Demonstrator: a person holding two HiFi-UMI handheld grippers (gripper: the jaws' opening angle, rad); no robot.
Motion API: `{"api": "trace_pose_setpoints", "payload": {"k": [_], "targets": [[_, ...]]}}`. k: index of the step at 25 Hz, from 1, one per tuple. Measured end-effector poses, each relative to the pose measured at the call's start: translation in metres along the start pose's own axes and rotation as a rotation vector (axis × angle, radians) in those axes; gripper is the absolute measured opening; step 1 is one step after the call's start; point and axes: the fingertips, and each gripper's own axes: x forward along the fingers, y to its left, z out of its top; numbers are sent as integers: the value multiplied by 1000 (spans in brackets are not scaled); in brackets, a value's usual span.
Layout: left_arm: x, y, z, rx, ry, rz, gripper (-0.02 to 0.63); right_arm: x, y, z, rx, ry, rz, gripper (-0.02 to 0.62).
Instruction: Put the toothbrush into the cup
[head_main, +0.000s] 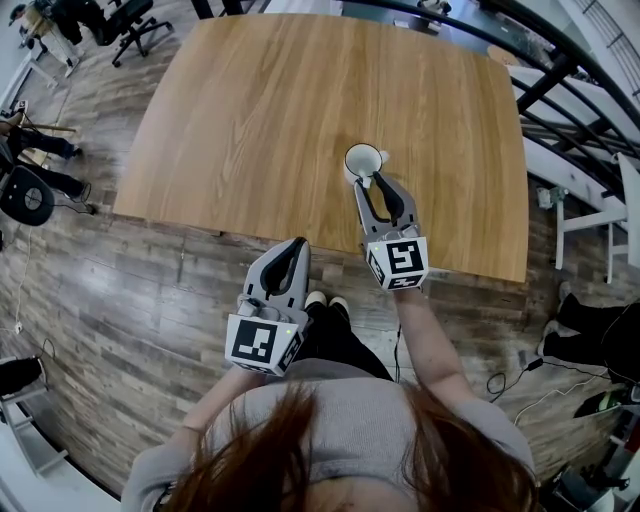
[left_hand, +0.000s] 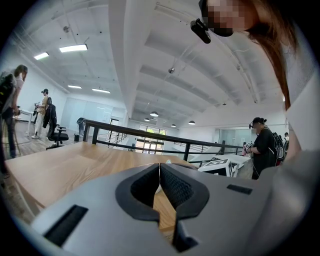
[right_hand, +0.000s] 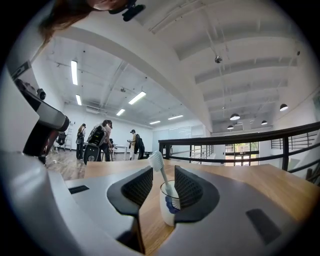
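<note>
Left gripper (head_main: 297, 243) hangs by the person's waist, off the table (head_main: 280, 100), jaws pressed together, empty. Right gripper (head_main: 372, 182) reaches over the near edge, jaws apart. At their tips the toothbrush (right_hand: 156, 161) stands in the cup (right_hand: 167, 207), bristles up, leaning left.

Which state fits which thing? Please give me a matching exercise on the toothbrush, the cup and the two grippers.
Things:
1 toothbrush
2 cup
3 left gripper
4 right gripper

States:
a jaws together, nothing between them
b stands on the wooden table
c jaws apart
d stands in the cup, bristles up

Pairs: 1-d, 2-b, 3-a, 4-c.
</note>
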Motion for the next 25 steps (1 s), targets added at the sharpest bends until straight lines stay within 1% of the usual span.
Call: {"api": "trace_pose_setpoints", "payload": {"k": [6,12,16,20,25], "targets": [[2,-3,5,1,-9,-12,8,-5,7,12,-28,-10,19,120],[1,-8,10,-4,-26,-23,8,-15,11,24,-28,-31,12,120],[4,-11,14,0,-43,-33,8,-28,16,47,-23,-78,20,121],[9,-20,21,4,-64,-53,8,-52,22,85,-23,-157,28,120],[14,-33,28,13,-86,-85,8,-82,28,117,41,-210,30,120]]}}
